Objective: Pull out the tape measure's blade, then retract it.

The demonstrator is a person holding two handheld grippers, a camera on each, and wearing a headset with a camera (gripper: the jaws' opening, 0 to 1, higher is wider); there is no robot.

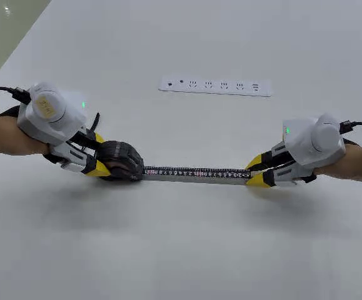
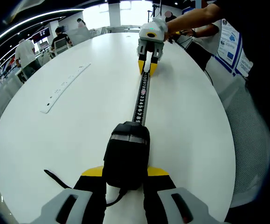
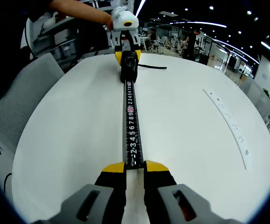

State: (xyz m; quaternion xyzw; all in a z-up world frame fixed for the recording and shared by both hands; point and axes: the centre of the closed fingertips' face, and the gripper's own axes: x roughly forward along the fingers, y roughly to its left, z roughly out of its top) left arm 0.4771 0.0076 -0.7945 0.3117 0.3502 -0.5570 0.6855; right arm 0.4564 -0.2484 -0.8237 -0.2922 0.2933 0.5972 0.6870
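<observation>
Black case (image 2: pixel 126 149) sits clamped in your left gripper (image 2: pixel 125 173), blade (image 3: pixel 131 121) drawn out ahead of it to your right gripper (image 3: pixel 135 166), which pinches the tip; pull-out looks done, retraction not yet begun.

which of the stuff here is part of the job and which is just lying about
In the job: tape case, clamped in the left gripper; blade, drawn out, its end pinched by the right gripper.

Lying about: power strip, on the table beyond the blade.
</observation>
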